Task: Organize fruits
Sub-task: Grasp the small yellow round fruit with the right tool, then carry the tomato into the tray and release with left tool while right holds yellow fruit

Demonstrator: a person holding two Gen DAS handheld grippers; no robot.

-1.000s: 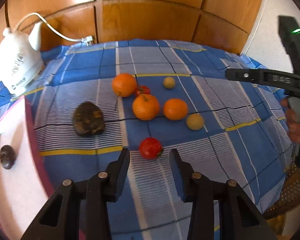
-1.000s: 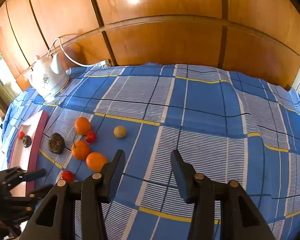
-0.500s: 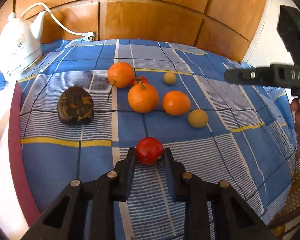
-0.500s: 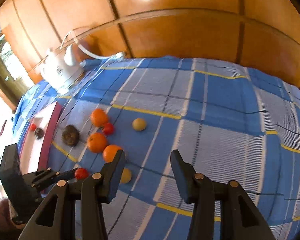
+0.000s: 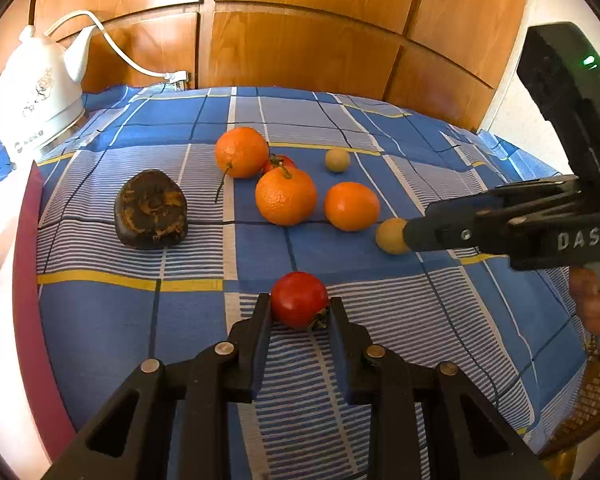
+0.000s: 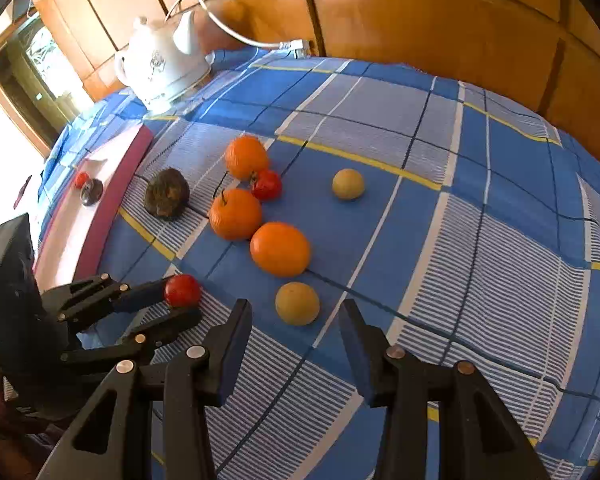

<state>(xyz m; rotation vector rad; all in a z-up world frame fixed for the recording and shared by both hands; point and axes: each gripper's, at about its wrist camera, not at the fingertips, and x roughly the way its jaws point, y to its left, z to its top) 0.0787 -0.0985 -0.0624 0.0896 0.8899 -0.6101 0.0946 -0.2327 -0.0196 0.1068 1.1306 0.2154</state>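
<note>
On the blue checked cloth, my left gripper (image 5: 299, 307) is shut on a red tomato (image 5: 299, 299), which rests on the cloth; the same grip shows in the right wrist view on that tomato (image 6: 183, 290). My right gripper (image 6: 294, 312) stands open, low over the cloth, with a tan round fruit (image 6: 297, 303) just ahead between its fingertips, untouched. Behind lie three oranges (image 5: 286, 196), a second tomato (image 5: 280, 162), another tan fruit (image 5: 337, 160) and a dark brown fruit (image 5: 151, 210).
A white tray with a maroon rim (image 6: 112, 200) lies at the left and holds a small tomato (image 6: 81, 179) and a small dark fruit (image 6: 92, 192). A white kettle (image 5: 36, 92) with its cord stands at the back left. Wooden panels close the back.
My left gripper's jaws closed onto the red tomato. The right gripper came down and leftward to the tan fruit near the oranges.
</note>
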